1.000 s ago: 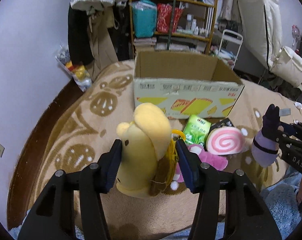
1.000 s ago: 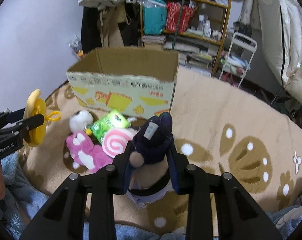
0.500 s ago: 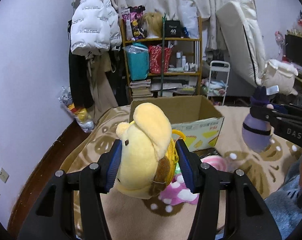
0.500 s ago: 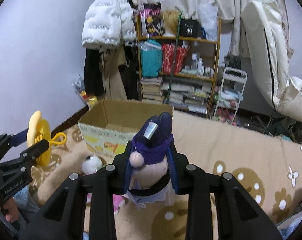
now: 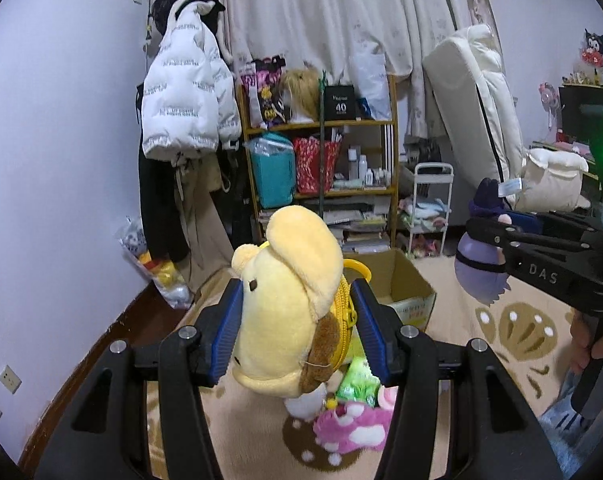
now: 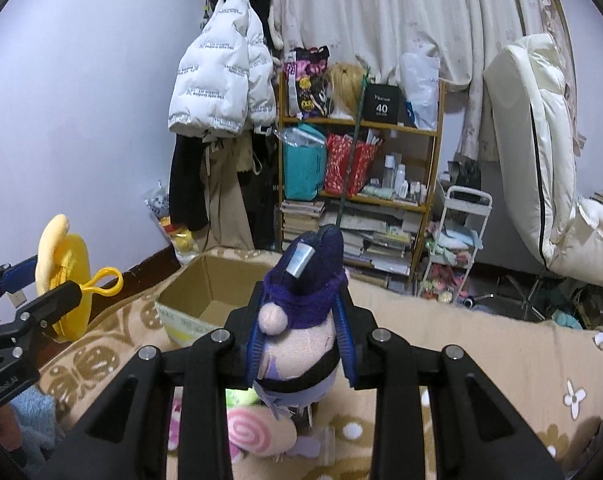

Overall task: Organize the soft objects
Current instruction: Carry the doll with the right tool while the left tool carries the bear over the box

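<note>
- My left fingers [image 5: 295, 332] clamp a yellow plush dog pouch [image 5: 289, 300].
- My right fingers [image 6: 301, 344] squeeze a purple-hatted plush doll [image 6: 301, 320] above the cardboard box [image 6: 205, 300].

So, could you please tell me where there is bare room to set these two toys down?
The cardboard box looks bare inside where its floor shows. The carpet is open between the box and the white trolley. Just under both tools it is crowded: the pink plush, green packet and swirl cushion lie together.
</note>
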Demonstrator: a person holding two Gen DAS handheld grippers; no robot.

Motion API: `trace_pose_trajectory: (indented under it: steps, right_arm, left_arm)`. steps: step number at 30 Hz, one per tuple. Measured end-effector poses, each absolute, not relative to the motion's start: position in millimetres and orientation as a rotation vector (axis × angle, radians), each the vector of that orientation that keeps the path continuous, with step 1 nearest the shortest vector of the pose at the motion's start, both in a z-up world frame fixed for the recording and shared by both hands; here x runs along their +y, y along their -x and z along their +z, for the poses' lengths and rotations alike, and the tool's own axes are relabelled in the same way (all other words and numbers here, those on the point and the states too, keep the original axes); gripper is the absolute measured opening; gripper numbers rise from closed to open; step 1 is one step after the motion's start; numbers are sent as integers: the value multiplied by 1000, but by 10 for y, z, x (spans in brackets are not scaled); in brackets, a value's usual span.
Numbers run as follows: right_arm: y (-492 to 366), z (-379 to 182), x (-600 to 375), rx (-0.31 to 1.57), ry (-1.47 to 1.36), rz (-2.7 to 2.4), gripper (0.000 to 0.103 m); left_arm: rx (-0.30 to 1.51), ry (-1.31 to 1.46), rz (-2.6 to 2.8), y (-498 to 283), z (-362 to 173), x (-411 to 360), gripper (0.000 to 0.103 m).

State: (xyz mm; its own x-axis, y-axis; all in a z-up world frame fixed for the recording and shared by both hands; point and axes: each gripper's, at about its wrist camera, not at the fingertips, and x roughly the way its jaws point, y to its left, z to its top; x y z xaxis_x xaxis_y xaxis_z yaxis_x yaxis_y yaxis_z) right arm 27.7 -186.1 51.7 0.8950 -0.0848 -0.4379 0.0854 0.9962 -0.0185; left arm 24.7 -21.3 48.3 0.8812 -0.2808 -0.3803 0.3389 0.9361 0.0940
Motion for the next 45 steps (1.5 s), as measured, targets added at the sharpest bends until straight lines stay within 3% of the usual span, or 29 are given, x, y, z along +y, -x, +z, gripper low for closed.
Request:
trace_pose_trajectory:
  steps: [20, 45]
  right_arm:
    - [-885, 815, -2013, 325, -66, -97, 33]
    - [-1374, 416, -2188, 351, -139, -21, 33]
  left_arm:
    - [253, -164, -325, -841, 777, -290, 54]
    - [367, -142, -322, -1515, 192, -298, 54]
